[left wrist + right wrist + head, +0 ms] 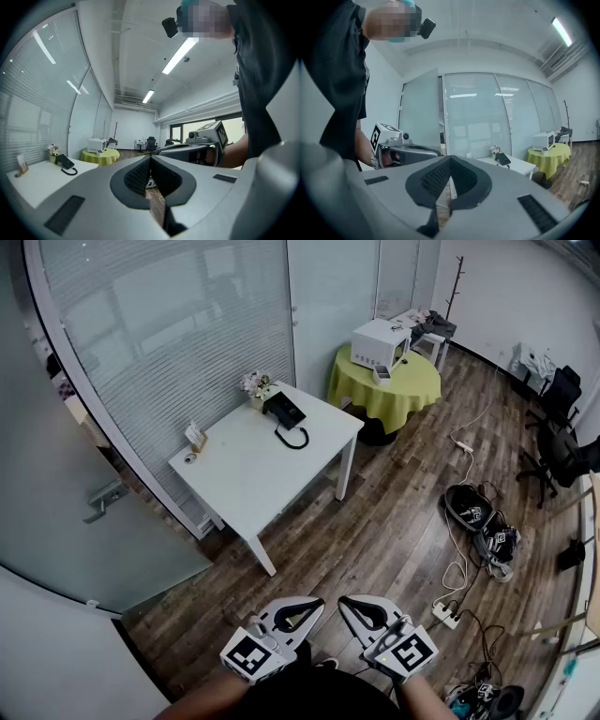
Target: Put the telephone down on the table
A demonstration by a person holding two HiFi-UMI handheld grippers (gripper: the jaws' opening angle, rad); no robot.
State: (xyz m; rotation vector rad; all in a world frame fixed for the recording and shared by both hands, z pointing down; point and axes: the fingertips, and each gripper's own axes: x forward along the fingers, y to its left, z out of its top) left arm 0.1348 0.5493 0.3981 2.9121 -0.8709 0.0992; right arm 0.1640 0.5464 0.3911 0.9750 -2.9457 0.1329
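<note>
The black telephone rests on the white table near its far corner, with its coiled cord lying beside it. Both grippers hover low over the wooden floor, well short of the table. My left gripper is shut with nothing in it, and my right gripper is shut and empty too. In the left gripper view the telephone shows small at far left, beyond the closed left gripper. In the right gripper view the telephone lies past the closed right gripper.
A small flower pot and a card stand share the white table. Behind it stand a round yellow-clothed table with a white appliance, and office chairs. Bags, cables and a power strip lie on the floor at right. A glass wall runs along the left.
</note>
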